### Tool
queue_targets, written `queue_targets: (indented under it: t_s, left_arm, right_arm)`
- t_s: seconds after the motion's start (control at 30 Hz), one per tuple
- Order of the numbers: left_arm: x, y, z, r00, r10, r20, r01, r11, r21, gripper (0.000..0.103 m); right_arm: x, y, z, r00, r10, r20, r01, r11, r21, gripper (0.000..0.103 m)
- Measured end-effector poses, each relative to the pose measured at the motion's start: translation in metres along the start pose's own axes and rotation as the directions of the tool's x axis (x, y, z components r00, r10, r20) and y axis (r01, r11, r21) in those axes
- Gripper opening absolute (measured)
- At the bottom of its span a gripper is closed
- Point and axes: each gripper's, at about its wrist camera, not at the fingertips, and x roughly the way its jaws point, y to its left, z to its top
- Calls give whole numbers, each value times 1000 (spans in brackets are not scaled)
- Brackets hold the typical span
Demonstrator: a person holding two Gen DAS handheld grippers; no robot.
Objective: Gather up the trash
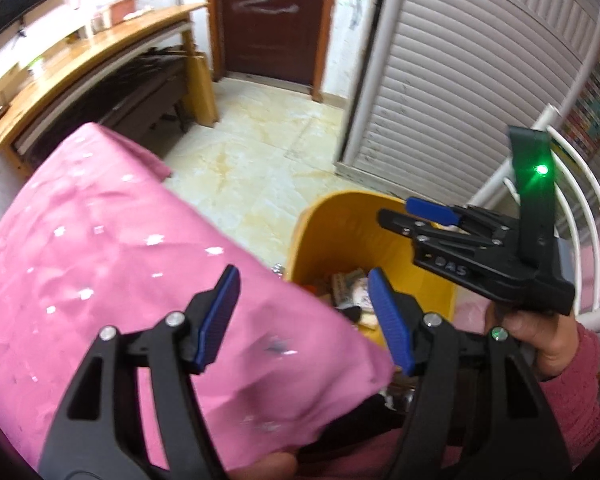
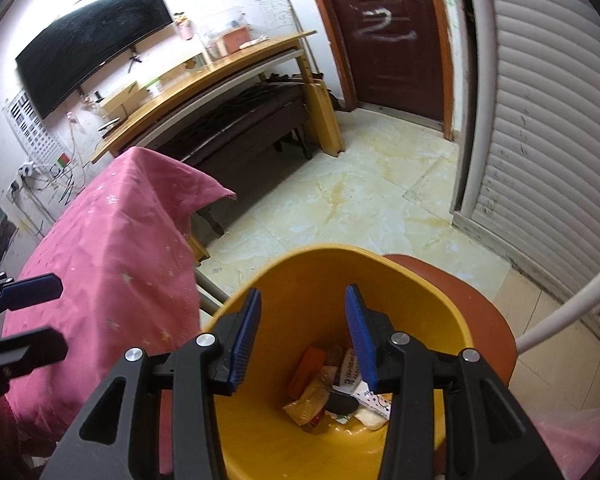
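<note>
A yellow bin stands on the floor beside the pink-clothed table. Several wrappers and packets lie at its bottom. My right gripper hangs over the bin's mouth, open, with nothing between its blue pads. In the left wrist view the bin is at centre right, its trash partly hidden by a finger. My left gripper is open and empty, over the table's edge next to the bin. The right gripper shows above the bin's far rim. The left gripper appears at the left edge of the right wrist view.
A reddish-brown seat sits behind the bin. White metal rails curve at the right. A slatted white cabinet, a dark door and a wooden desk under a wall screen ring the tiled floor.
</note>
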Motion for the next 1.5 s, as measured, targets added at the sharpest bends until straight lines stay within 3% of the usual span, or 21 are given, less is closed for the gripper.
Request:
queue_targets:
  t_s: [0.33, 0.5, 0.73, 1.13, 1.5]
  left_arm:
    - [-35, 62, -21, 990, 110, 82, -96, 983, -157, 77]
    - [-56, 92, -38, 977, 181, 114, -152, 962, -227, 85]
    - [-79, 121, -72, 956, 264, 124, -215, 925, -312, 89]
    - [-128, 153, -123, 913, 377, 155, -283, 860, -425, 94]
    - [-160, 163, -148, 876, 448, 177, -314, 809, -497, 94]
  right_arm:
    - [-7, 71, 18, 997, 69, 34, -64, 989, -131, 54]
    - [-11, 108, 22, 992, 120, 47, -108, 974, -197, 64]
    - [-15, 149, 19, 981, 188, 42, -171, 950, -263, 72]
    - [-21, 220, 3, 959, 285, 3, -263, 890, -372, 75]
    - [-30, 266, -8, 944, 329, -26, -305, 839, -451, 76]
